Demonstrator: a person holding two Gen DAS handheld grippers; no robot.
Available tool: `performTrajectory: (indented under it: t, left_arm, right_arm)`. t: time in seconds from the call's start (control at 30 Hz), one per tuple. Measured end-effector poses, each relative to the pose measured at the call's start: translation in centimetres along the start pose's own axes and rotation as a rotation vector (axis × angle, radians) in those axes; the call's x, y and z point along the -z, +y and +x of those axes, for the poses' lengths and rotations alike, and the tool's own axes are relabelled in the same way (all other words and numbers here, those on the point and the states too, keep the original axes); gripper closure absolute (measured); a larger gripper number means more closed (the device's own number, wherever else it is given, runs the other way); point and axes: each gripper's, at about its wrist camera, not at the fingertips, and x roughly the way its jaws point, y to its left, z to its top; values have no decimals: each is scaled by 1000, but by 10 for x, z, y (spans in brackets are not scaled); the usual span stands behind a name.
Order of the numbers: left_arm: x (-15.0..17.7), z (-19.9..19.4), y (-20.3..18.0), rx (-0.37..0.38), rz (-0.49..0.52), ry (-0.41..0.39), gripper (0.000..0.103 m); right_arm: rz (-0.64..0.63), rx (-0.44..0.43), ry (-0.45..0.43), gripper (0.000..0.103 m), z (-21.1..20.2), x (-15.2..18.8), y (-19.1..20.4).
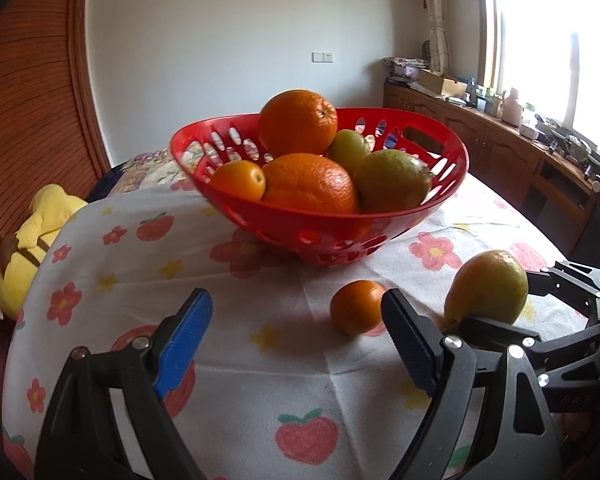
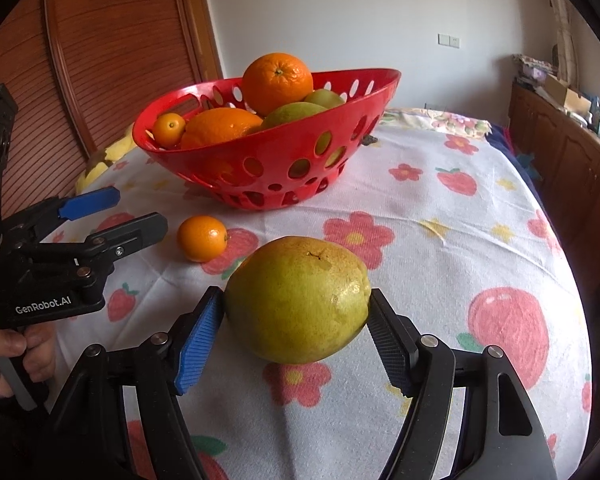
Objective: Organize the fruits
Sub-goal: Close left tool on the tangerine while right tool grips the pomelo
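A red perforated basket [image 1: 440,160] [image 2: 284,160] stands on the flowered tablecloth and holds two oranges, a small mandarin and green-yellow pears. My right gripper [image 2: 296,312] is shut on a large green-yellow pear [image 2: 298,300], held just above the cloth; the pear also shows in the left wrist view [image 1: 488,286]. A small mandarin [image 1: 356,306] [image 2: 202,238] lies loose on the cloth in front of the basket. My left gripper [image 1: 296,312] is open and empty, its right finger close beside the mandarin; it also shows at the left of the right wrist view [image 2: 134,212].
The table's cloth [image 1: 260,380] drops off at the left and near edges. A yellow plush toy [image 1: 32,236] lies left of the table. A wooden louvred door [image 2: 100,60] stands behind. A cluttered wooden sideboard [image 1: 520,140] runs under the window at right.
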Motion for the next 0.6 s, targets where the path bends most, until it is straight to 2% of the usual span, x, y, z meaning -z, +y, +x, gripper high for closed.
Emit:
performTrajectory:
  t: [0.07, 0.23, 0.3, 0.47, 0.6]
  left_arm:
    - [-4, 1, -1, 33, -4, 5, 18]
    - [-11, 7, -8, 43, 19, 16, 24]
    - [-12, 11, -11, 58, 23, 33, 31]
    - [-14, 20, -21, 79, 52, 68, 41]
    - [-16, 26, -28, 84, 73, 90, 42]
  right_arm:
    - [-5, 7, -5, 29, 0, 0, 2]
    - [-1, 26, -14, 29, -1, 1, 3]
    - [3, 24, -14, 29, -1, 1, 2]
    - [2, 21, -18, 29, -1, 1, 3]
    - [8, 20, -19, 29, -2, 1, 1]
